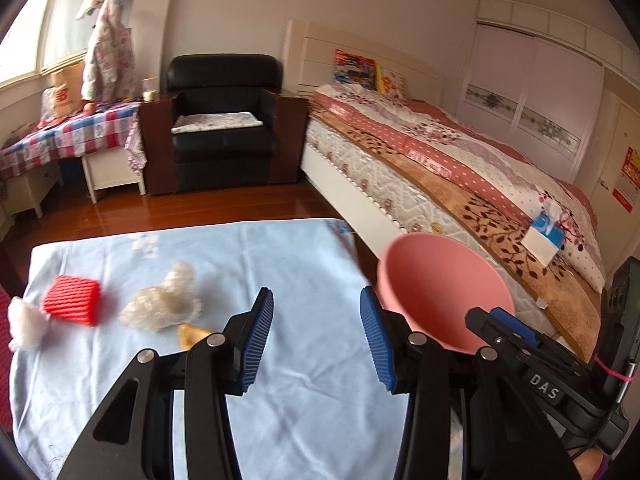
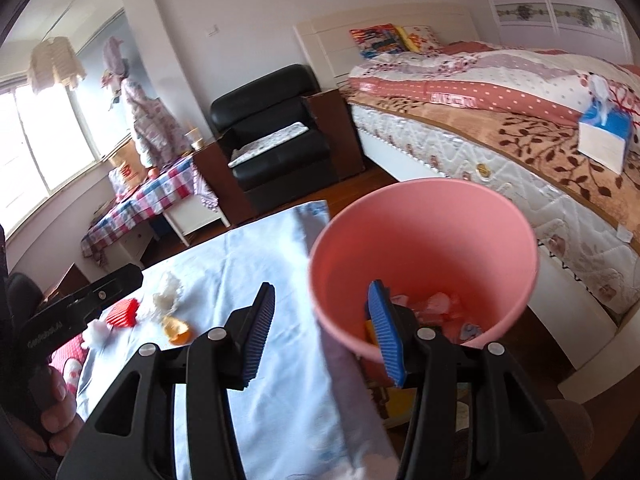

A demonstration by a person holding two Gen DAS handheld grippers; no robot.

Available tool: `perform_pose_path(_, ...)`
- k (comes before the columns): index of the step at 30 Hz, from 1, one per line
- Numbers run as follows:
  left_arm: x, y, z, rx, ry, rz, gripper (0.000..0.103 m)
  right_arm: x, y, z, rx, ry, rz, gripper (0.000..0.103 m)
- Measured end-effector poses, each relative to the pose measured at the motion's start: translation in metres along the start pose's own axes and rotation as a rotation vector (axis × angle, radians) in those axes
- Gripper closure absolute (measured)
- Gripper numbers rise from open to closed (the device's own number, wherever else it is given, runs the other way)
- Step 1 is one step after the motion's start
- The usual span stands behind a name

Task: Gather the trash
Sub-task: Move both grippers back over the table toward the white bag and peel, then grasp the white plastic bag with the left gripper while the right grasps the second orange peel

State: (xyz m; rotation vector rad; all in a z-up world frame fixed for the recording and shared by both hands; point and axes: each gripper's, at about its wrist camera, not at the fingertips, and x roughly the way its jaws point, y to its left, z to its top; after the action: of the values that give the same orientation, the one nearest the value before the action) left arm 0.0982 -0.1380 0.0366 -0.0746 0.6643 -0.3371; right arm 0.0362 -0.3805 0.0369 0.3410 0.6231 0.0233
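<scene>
Both claws point downward, jaws parted: left claw (image 1: 316,336) empty, right claw (image 2: 322,330) astride a rim.

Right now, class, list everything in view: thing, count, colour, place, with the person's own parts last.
cloth: one, pale blue, spread in the foreground
bin: one, pink, right of the cloth, scraps inside
foam net: one, red, on the cloth's left
fluffy wad: one, white, at the cloth's left edge
mesh wad: one, cream, mid-cloth beside the foam net
peel scrap: one, orange, touching the mesh wad's near side
armchair: one, black, beside the bed's head
bed: one, patterned covers, right side
tissue box: one, blue and white, on the bed
left gripper: one, black and blue, open over the cloth
right gripper: one, same colours, open, at the bin
left hand: one, gripping the left gripper
</scene>
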Motion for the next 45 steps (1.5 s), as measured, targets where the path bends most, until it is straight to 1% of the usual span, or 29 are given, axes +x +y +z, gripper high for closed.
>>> perform_pose_path(5, -0.016, 0.031, -0.006, -0.027, -0.017, 0.057, 0.059, -0.003, 0.019, -0.007, -0.008, -0.003, 0.042, 0.053)
perform_pose_path(10, -0.034, 0.073, -0.014, -0.068, -0.036, 0.124, 0.059, -0.004, 0.038, -0.013, -0.041, 0.005, 0.074, 0.053)
perform_pose_path(22, -0.070, 0.163, -0.039, -0.181, -0.052, 0.288, 0.058, 0.008, 0.081, -0.026, -0.132, 0.075, 0.172, 0.053)
perform_pose_path(23, -0.073, 0.173, -0.043, -0.191, -0.050, 0.308, 0.057, 0.009, 0.085, -0.027, -0.142, 0.081, 0.180, 0.053)
perform_pose_path(25, -0.077, 0.188, -0.048, -0.211, -0.049, 0.337, 0.051, 0.011, 0.090, -0.029, -0.150, 0.092, 0.196, 0.053)
perform_pose_path(30, -0.086, 0.234, -0.065, -0.289, -0.039, 0.412, 0.050, 0.020, 0.099, -0.031, -0.158, 0.118, 0.225, 0.053)
perform_pose_path(32, -0.087, 0.249, -0.069, -0.313, -0.030, 0.435, 0.050, 0.025, 0.106, -0.032, -0.167, 0.131, 0.236, 0.053)
perform_pose_path(35, -0.084, 0.262, -0.071, -0.326, -0.022, 0.445, 0.050, 0.029, 0.112, -0.035, -0.181, 0.145, 0.247, 0.053)
perform_pose_path(40, -0.069, 0.277, -0.065, -0.317, -0.003, 0.461, 0.049, 0.039, 0.123, -0.042, -0.202, 0.180, 0.269, 0.053)
perform_pose_path(45, -0.052, 0.296, -0.058, -0.357, 0.008, 0.476, 0.048, 0.044, 0.131, -0.044, -0.216, 0.196, 0.285, 0.053)
